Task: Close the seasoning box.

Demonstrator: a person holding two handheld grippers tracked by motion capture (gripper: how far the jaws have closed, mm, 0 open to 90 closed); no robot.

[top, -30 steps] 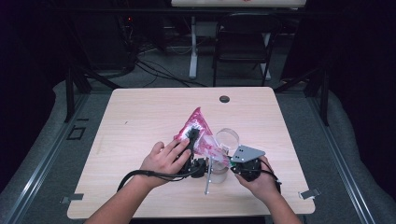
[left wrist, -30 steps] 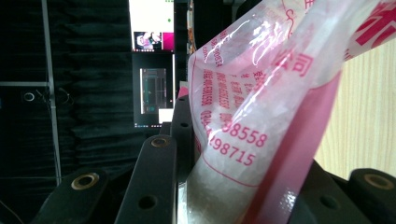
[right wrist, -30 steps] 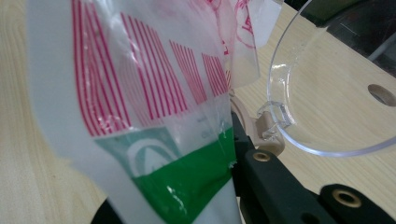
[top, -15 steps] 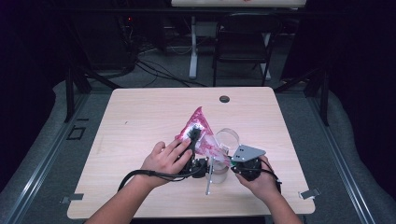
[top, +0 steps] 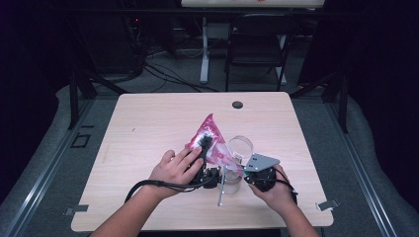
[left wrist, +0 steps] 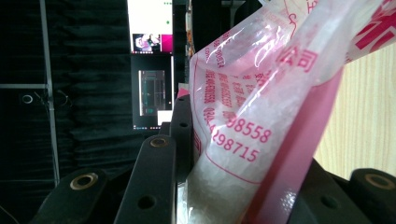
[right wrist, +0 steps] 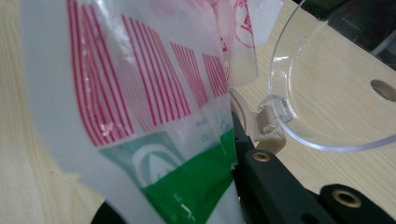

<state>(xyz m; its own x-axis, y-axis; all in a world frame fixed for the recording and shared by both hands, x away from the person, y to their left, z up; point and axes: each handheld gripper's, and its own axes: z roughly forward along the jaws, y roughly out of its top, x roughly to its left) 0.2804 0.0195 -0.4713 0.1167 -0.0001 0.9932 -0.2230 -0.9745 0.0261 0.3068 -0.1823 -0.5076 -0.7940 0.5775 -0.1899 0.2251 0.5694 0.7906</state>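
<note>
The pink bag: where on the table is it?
In the high view the pink bag sits near the table's middle, held up between both grippers, left of the clear container.

Bag [left wrist: 261, 140]: thin plastic film, glossy and crinkled, translucent white with pink print; a green printed patch shows in the right gripper view. Jar [top: 232, 183]: clear, smooth, glossy plastic with a clear hinged lid [right wrist: 336, 88]. Table [top: 148, 123]: light wood-grain top, matt and smooth. Left claw [left wrist: 233, 196] and right claw [right wrist: 205, 205]: jaws of matt black plastic, brass-coloured metal rivets.
</note>
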